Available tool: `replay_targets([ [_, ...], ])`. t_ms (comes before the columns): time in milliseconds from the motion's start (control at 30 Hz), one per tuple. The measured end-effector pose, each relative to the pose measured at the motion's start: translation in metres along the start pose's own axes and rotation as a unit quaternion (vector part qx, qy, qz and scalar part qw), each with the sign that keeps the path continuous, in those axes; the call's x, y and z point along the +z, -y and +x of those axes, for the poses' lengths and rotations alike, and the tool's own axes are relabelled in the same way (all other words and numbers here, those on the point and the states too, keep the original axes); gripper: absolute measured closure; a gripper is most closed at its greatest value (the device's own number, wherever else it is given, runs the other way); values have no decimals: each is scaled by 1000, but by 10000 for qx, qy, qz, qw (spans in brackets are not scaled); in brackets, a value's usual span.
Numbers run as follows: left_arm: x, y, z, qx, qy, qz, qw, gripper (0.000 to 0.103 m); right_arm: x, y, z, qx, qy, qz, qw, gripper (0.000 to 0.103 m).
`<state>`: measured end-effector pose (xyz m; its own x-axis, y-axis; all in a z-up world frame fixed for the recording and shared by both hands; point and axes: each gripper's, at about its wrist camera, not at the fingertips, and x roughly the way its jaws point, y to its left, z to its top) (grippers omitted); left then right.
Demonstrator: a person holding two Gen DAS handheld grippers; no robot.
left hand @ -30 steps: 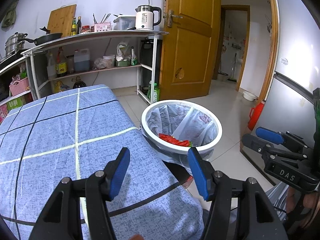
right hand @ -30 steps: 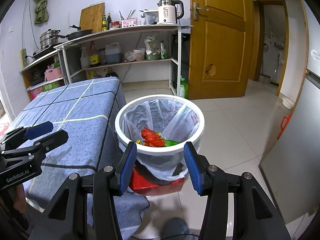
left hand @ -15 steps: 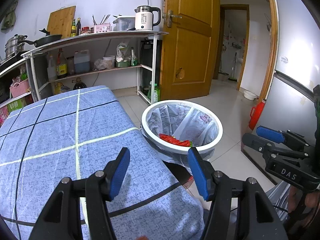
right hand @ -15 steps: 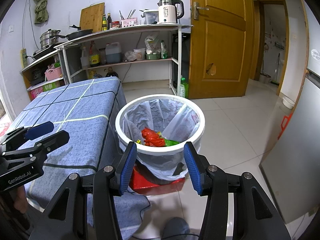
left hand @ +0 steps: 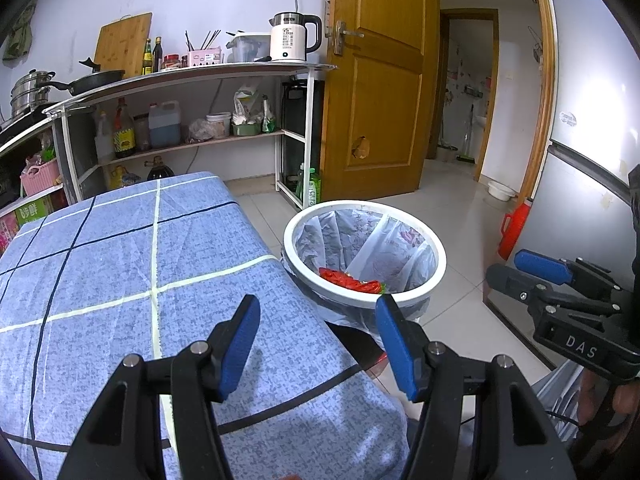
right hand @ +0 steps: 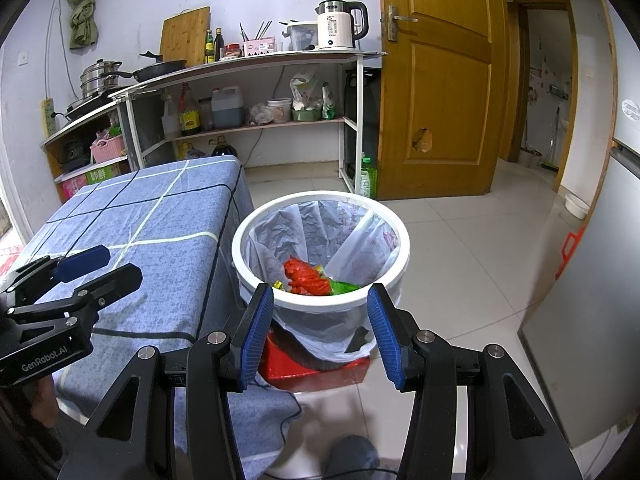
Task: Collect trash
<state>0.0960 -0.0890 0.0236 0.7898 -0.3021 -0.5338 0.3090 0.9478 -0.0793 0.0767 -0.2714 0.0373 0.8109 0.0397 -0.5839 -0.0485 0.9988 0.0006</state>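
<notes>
A white trash bin [right hand: 320,300] lined with a clear plastic bag stands on the floor beside the table; it also shows in the left wrist view [left hand: 408,300]. Red wrapper trash [right hand: 304,276] and a green piece [right hand: 342,286] lie inside it; the red wrapper also shows in the left wrist view [left hand: 348,282]. My left gripper [left hand: 316,340] is open and empty over the table's near right corner. My right gripper [right hand: 320,332] is open and empty, just in front of the bin's near rim.
A table with a blue checked cloth [left hand: 120,280] stands left of the bin. A red box [right hand: 312,364] lies under the bin. A shelf rack [right hand: 248,80] with a kettle [right hand: 340,26], bottles and pans lines the back wall. A wooden door [right hand: 440,88] and a grey fridge [right hand: 592,320] stand on the right.
</notes>
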Motion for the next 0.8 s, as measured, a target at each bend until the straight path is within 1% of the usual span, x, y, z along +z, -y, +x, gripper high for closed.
replay_targets([
  [567,-6,1,9,-17,-124,36,9999,41,0,1,-1,23,-9,2,10000,53],
  [800,-6,0,7,-25,-62,-2,10000,41,0,2,-1,33,-2,-5,10000,53],
])
